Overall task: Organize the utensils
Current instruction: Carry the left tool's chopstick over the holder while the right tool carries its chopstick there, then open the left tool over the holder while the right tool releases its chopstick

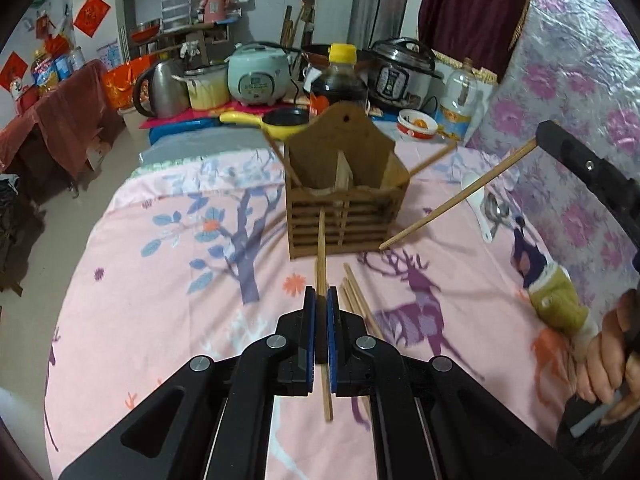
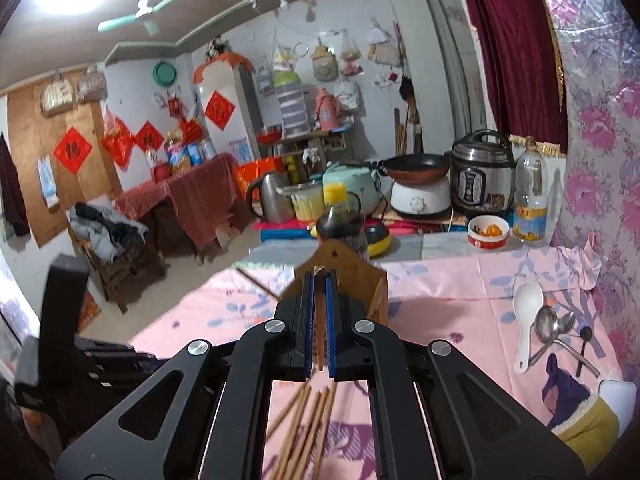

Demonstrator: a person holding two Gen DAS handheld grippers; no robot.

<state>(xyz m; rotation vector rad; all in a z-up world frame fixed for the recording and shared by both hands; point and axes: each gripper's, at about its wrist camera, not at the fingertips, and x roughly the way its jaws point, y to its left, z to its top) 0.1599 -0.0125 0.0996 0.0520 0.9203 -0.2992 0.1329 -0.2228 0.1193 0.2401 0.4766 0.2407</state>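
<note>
Both grippers are clamping a chopstick each right now. The left gripper [image 1: 321,294] is pinching one wooden chopstick [image 1: 322,264] between its blue pads, and that stick is running straight up toward the front slats of the wooden utensil holder [image 1: 347,192], which is sitting upright on the pink printed cloth [image 1: 160,272].

The right gripper [image 2: 319,280] is likewise squeezing a second chopstick [image 2: 320,320]; from the left camera that stick [image 1: 452,200] is slanting down with its tip just beside the holder's front right corner.

A loose bunch of chopsticks [image 1: 356,300] is lying on the cloth in front of the holder, a bit to its right. A couple more sticks are already leaning out of the holder's compartments.

Off to the holder's right, well apart, a white rice spoon [image 2: 526,320] and some metal spoons [image 2: 554,326] are resting on the cloth. A hand [image 1: 612,356] is gripping the right handle.
</note>
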